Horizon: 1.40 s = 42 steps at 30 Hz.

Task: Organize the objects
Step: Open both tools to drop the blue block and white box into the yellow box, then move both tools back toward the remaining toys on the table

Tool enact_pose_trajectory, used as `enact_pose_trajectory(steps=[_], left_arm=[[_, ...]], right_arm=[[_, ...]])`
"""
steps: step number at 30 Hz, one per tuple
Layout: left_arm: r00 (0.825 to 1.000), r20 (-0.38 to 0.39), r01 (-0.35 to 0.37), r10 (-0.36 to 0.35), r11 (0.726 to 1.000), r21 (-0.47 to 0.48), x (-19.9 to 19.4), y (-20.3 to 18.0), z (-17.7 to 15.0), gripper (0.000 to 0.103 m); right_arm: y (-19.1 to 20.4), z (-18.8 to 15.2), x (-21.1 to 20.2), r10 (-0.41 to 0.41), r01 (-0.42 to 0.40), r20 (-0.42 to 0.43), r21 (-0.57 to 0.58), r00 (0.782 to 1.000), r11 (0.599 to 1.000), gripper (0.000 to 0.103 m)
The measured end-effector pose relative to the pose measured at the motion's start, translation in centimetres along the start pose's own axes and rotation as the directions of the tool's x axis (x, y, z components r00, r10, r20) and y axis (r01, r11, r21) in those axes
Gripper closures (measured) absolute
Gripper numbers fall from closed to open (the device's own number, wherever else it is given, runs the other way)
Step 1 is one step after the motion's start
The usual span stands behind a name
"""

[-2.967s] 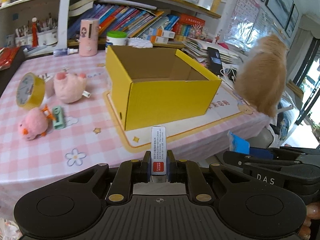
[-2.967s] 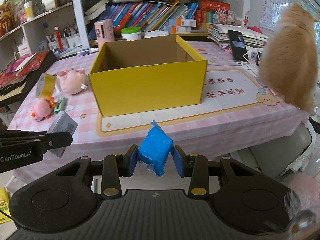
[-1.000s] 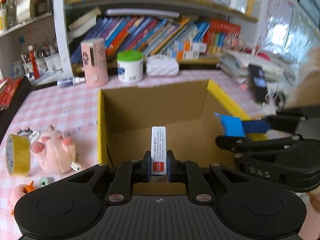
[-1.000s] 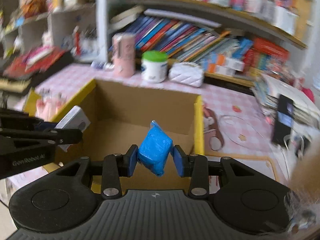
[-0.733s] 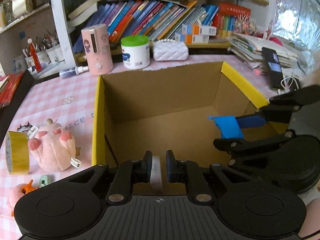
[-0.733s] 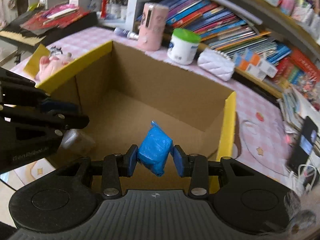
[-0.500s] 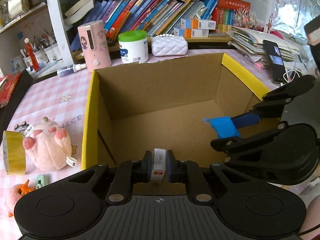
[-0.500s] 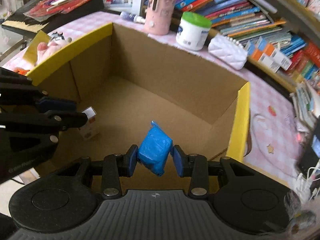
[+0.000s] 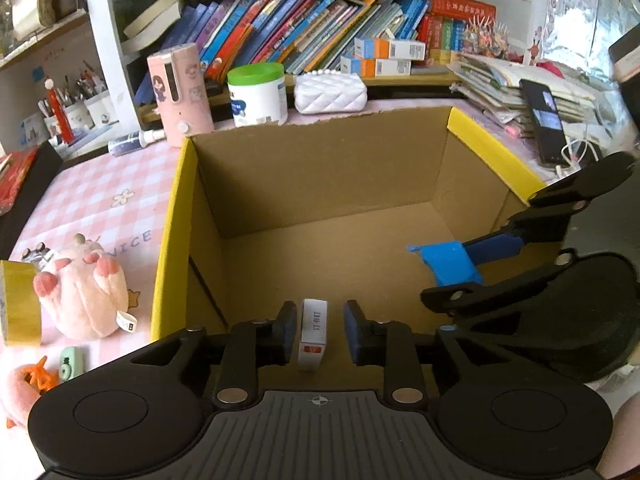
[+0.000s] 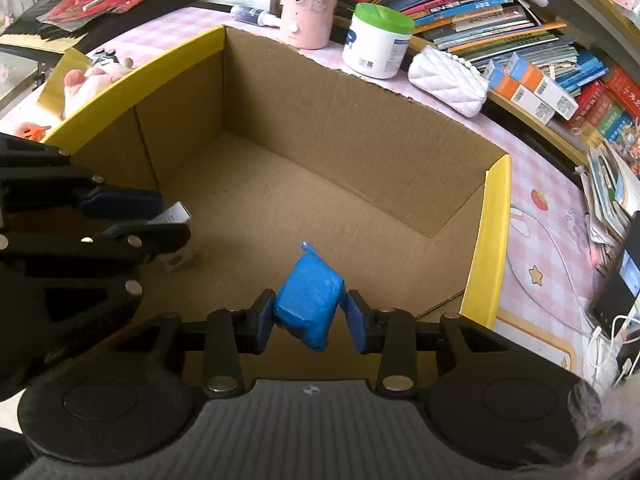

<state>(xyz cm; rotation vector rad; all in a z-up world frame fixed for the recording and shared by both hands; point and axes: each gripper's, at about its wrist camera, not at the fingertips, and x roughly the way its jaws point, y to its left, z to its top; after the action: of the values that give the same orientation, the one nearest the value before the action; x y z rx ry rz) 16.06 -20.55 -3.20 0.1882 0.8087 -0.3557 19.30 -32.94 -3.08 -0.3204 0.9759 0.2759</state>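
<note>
An open yellow cardboard box (image 9: 176,216) (image 10: 490,216) stands on the pink checked table. My left gripper (image 9: 320,330) is open over the box's near left corner. A small white box with a red end (image 9: 314,334) stands free between its jaws on the box floor; it also shows in the right wrist view (image 10: 176,236). My right gripper (image 10: 310,318) is shut on a blue packet (image 10: 310,306) and holds it above the box floor, to the right of the left gripper; the packet also shows in the left wrist view (image 9: 450,262).
Left of the box lie a pink plush toy (image 9: 84,300), a yellow tape roll (image 9: 18,304), a small green item (image 9: 72,362) and an orange-pink toy (image 9: 20,388). Behind it stand a pink cylinder (image 9: 180,94), a green-lidded jar (image 9: 258,94), a white purse (image 9: 330,94) and bookshelves. A phone (image 9: 546,126) lies right.
Both grippers moved from in front of the table to inside the box. My left gripper opened and let go of the small white box, which now stands on the box floor.
</note>
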Motion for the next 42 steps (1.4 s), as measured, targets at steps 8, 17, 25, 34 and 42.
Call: enact_pose_trajectory(steps=[8,17,25,34,42], left_arm=[[0.990,0.123,-0.056,0.065,0.996,-0.073,-4.6,1.6,-0.5,0.040],[0.967,0.256,0.029,0.002,0.993,-0.117,-10.3,2.9,-1.9,0.016],[0.961,0.276,0.022,0.008,0.994,-0.105,-13.3,4.6,-5.7,0.015],[0.981,0.192,-0.018,0.038,0.995,-0.103,-15.2,8.1,-10.0,0.014],[0.995,0.089,-0.035,0.048,0.989,-0.143,-16.2,12.1,-13.6,0.014]], right_arm=[[0.4,-0.4,-2.0,-0.015,0.010,0.070,0.067,0.997,0.998,0.042],[2.0,-2.3,-8.7,-0.160,0.090,0.249,0.272,0.955,0.958,0.022],[6.6,-6.4,-12.6,-0.309,0.170,0.277,0.432,0.910,0.886,0.022],[13.5,-8.5,-12.8,-0.335,0.212,0.205,0.457,0.920,0.864,0.022],[18.8,-8.8,-11.7,-0.269,0.183,0.127,0.461,0.955,0.868,0.022]])
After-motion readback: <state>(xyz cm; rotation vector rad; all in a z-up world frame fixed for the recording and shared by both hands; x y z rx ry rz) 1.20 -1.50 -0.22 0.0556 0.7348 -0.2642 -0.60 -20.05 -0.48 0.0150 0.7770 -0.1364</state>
